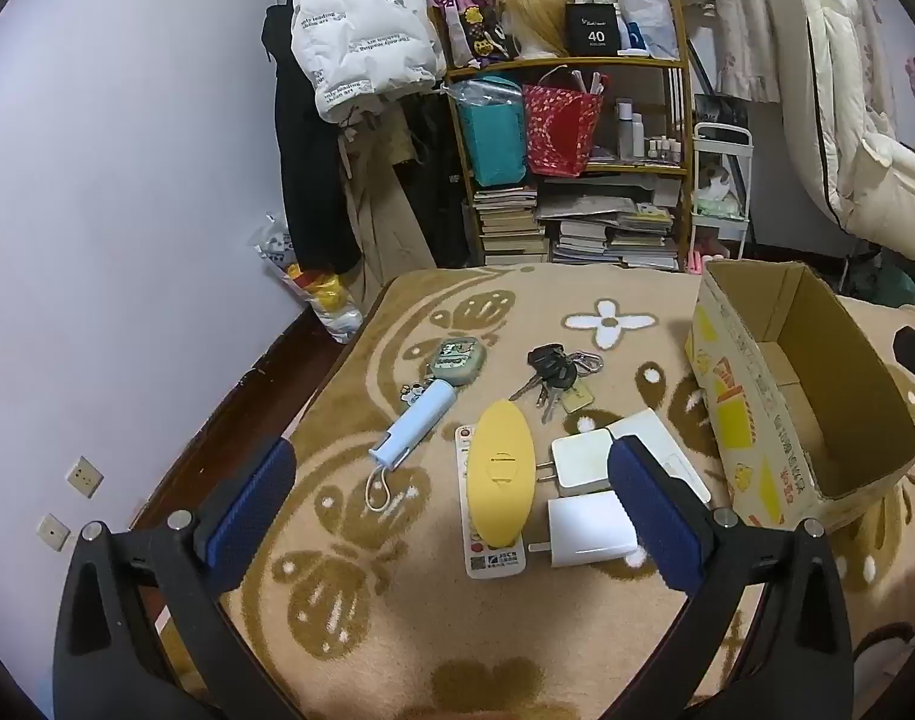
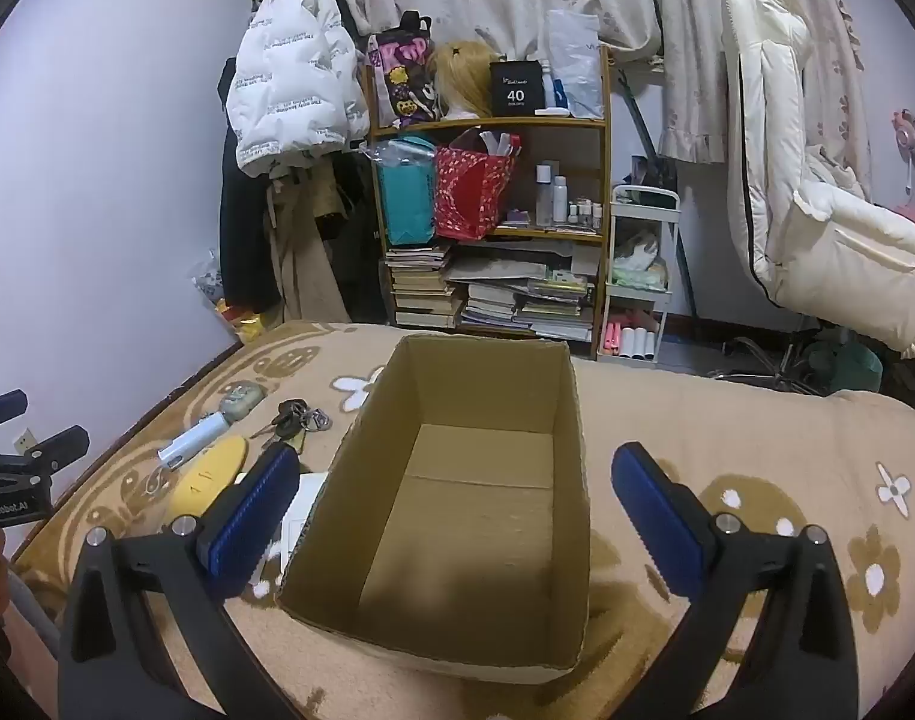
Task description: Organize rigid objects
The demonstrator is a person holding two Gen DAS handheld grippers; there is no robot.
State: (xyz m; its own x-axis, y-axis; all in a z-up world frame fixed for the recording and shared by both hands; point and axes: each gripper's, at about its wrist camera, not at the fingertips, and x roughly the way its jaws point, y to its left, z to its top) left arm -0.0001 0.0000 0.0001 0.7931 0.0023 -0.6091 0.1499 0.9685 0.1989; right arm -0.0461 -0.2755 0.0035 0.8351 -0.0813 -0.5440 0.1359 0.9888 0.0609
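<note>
both grippers spread wide, holding nothing. left gripper (image 1: 451,504) hovers right over the yellow case (image 1: 501,471), which lies left of the cardboard box (image 1: 757,414), long axis running away from the fingers. right gripper (image 2: 457,516) just faces the empty box. chargers (image 1: 583,492) partly hidden by a finger.

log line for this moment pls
left gripper open over yellow case, chargers | right gripper open over cardboard box | box empty | nothing held
</note>
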